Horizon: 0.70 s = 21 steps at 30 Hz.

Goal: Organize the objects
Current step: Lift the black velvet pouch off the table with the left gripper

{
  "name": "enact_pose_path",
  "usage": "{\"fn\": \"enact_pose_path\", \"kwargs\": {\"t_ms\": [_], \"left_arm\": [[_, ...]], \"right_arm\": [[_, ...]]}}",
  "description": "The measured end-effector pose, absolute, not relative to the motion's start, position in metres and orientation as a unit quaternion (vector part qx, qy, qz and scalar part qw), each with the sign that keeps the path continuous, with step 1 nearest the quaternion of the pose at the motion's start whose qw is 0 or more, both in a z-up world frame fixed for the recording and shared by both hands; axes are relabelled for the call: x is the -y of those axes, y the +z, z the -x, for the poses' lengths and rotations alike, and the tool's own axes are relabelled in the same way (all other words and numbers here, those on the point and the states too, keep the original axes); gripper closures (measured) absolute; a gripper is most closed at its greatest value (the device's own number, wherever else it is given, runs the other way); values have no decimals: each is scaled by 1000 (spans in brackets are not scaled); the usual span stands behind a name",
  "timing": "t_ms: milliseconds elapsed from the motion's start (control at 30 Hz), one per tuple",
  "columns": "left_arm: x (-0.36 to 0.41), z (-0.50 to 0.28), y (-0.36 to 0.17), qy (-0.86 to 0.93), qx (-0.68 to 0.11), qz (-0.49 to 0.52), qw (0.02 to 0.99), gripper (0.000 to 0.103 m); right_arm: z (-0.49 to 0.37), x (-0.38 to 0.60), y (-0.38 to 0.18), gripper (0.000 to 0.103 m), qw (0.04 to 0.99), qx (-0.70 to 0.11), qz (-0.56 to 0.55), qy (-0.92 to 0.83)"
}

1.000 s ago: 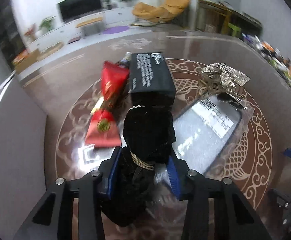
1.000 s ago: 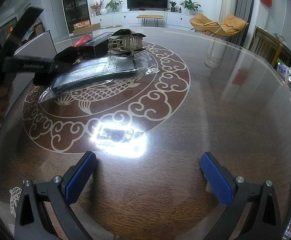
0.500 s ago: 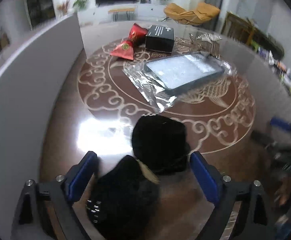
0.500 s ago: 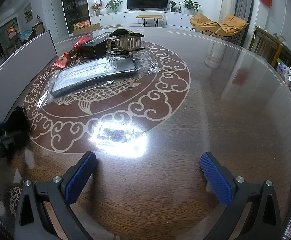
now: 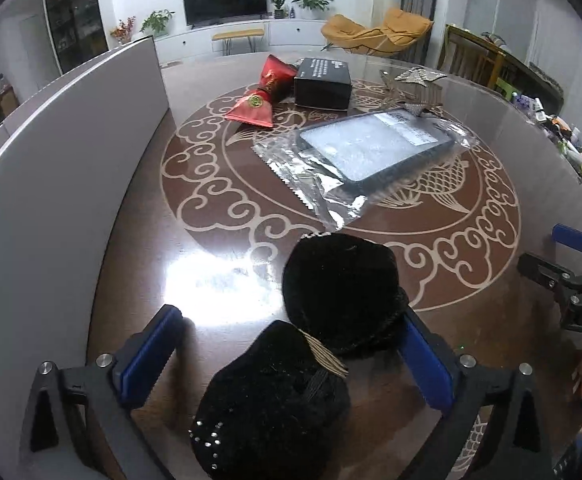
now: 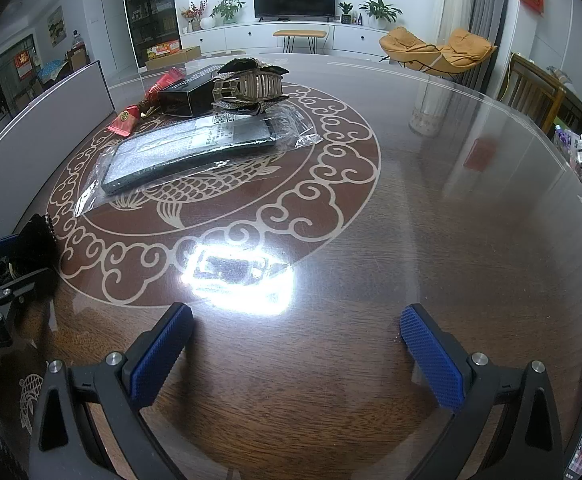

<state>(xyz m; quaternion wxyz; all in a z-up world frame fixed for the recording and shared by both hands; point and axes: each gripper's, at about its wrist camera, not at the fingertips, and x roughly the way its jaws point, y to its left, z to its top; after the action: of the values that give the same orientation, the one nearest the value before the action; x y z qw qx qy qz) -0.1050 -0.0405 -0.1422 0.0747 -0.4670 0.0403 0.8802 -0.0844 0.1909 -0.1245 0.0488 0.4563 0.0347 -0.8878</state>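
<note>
Between your left hand-held gripper's (image 5: 287, 344) released jaws: black velvet bow (image 5: 311, 344)
Jaws just opened; bow rests on the near surface (image 5: 471, 328); right hand-held gripper (image 6: 297, 340) spread, empty.

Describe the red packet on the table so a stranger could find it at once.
Start at the round table with the pale cloud-and-fish inlay. At the inlay's far edge sits a black box; the red packet lies beside it, towards the grey panel. It is the only red thing there, pinched at the middle like a wrapped sweet.
</note>
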Motion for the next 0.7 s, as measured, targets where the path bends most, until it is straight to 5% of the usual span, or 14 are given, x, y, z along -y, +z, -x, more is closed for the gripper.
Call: {"fn": "enact_pose_path", "kwargs": {"t_ms": [700], "left_arm": [[55, 107, -142, 880, -31, 470, 60, 0]], "right_arm": [[85, -191, -125, 0, 48, -34, -456, -888]]}}
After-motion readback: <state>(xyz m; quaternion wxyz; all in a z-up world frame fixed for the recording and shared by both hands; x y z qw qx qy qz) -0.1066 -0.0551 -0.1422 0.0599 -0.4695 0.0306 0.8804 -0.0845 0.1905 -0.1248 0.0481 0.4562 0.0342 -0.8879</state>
